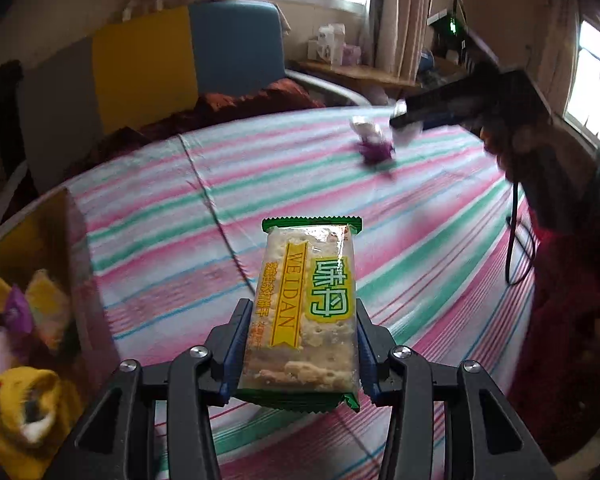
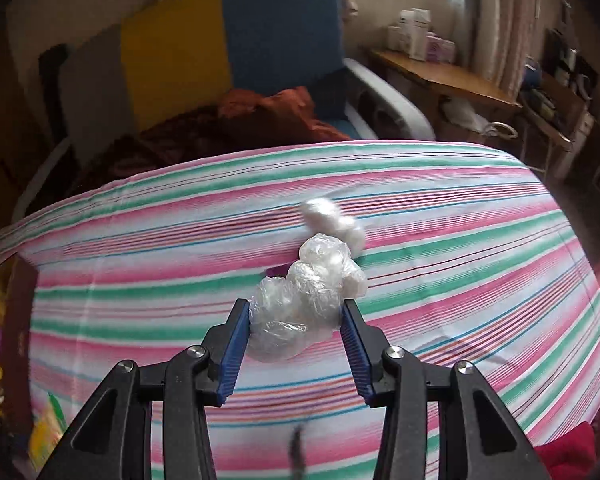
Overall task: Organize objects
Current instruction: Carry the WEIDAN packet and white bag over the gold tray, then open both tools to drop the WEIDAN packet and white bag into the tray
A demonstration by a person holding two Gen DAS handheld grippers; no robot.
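Here, your left gripper (image 1: 300, 316) is closed on a packet of crackers (image 1: 306, 312), its blue pads pressing the packet's two long sides. The packet is clear-fronted with green sealed ends and a yellow band reading WEIDAN; it points away from you and is held above the striped cloth of the tabletop (image 1: 172, 216). Just to the left of that gripper stands an open cardboard box (image 1: 66, 240) at the tabletop's edge, with yellow and purple plush toys (image 1: 24, 320) bunched inside it. Farther out, near the far side of the cloth, lies a small purple and white item (image 1: 374, 144), too blurred to name.

Your right gripper (image 2: 296, 320) shows in its own wrist view with the fingers partly apart and a crumpled ball of clear plastic wrap (image 2: 308, 296) between the blue pads; the wrap touches both pads, though how firmly it is pinched you cannot tell. Just beyond the wrap, on the pink, green and white stripes, a white lump (image 2: 332, 216) rests on the cloth, blurred. From the left wrist view, the same right gripper (image 1: 404, 118) reaches in from the right over the far part of the tabletop, your hand (image 1: 516, 148) wrapped round its handle.

Behind the tabletop sit a chair with a blue back (image 2: 280, 28), a yellow panel (image 2: 176, 52) beside it, a rust-red cloth (image 2: 276, 112) heaped on the seat, and a wooden shelf (image 2: 440, 72) under the window.
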